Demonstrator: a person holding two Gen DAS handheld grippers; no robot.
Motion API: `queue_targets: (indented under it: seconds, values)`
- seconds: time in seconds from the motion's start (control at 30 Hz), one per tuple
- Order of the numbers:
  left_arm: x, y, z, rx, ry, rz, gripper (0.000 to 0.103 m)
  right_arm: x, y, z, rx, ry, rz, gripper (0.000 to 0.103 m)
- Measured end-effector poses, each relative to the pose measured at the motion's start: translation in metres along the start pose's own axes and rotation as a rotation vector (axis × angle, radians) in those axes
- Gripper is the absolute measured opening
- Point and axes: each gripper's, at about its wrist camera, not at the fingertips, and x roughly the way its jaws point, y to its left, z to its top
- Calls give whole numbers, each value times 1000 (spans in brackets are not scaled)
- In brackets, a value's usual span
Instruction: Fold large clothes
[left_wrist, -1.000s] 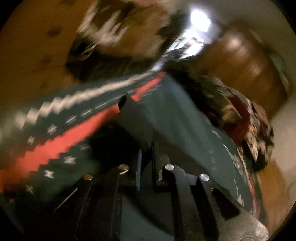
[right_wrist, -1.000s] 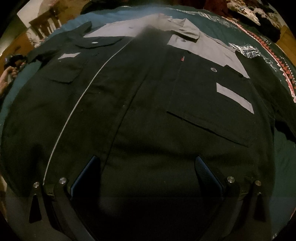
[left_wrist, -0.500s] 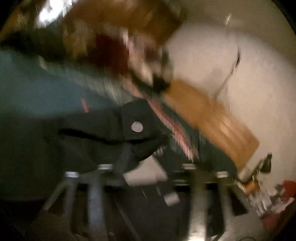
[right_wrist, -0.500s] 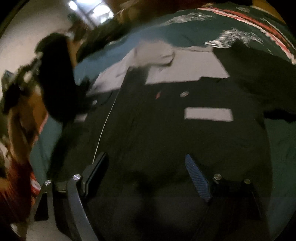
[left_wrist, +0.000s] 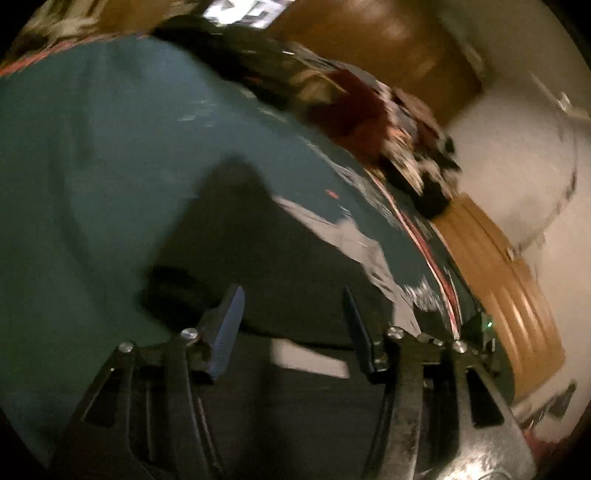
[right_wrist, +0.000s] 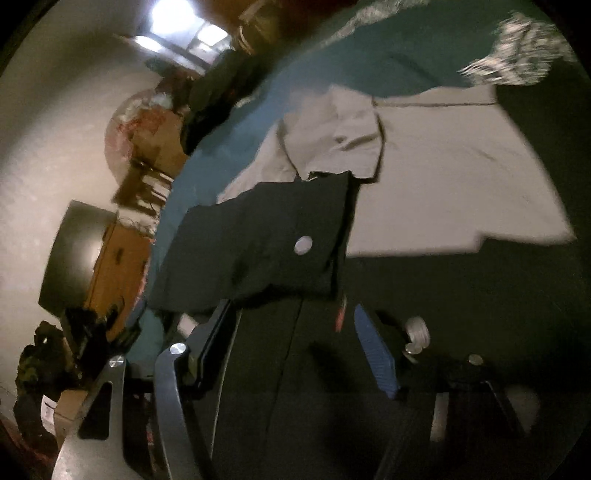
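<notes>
A teal bedspread (left_wrist: 110, 155) with a red and white patterned border covered the bed, and on it lay the large black work jacket (right_wrist: 461, 295) with its grey yoke (right_wrist: 443, 184), the garment to be folded. The fold appeared to be at an early stage: one black sleeve (right_wrist: 258, 251), its cuff marked by a silver snap (right_wrist: 303, 245), lay turned in across the chest and over the edge of the grey collar, while the body stayed spread flat and the rest of the folding, as far as the views showed, was not yet done. The right hand-held gripper (right_wrist: 291, 332) hovered over the jacket front just below that folded sleeve, its fingers spread apart and grasping nothing. The left hand-held gripper (left_wrist: 291, 314) was likewise released, jaws wide, with dark jacket cloth and a pale grey strip (left_wrist: 310, 360) lying directly beneath and ahead of it. A heap of other clothes (left_wrist: 388, 122) sat at the bed's far edge, blurred.
</notes>
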Motion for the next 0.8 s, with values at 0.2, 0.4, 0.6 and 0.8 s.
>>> queue_targets:
  seconds: [0.2, 0.4, 0.6, 0.8]
  values:
    - [9, 17, -5, -58, -7, 42, 54, 40, 8, 28, -46, -1, -104, 72]
    - [-7, 26, -5, -62, -23, 47, 56, 45, 16, 28, -31, -30, -87, 5]
    - [-33, 13, 8, 42, -96, 124, 60, -25, 1, 30, -44, -158, -123, 3]
    - [4, -18, 27, 171, -29, 198, 60, -57, -56, 33, 22, -153, -240, 3]
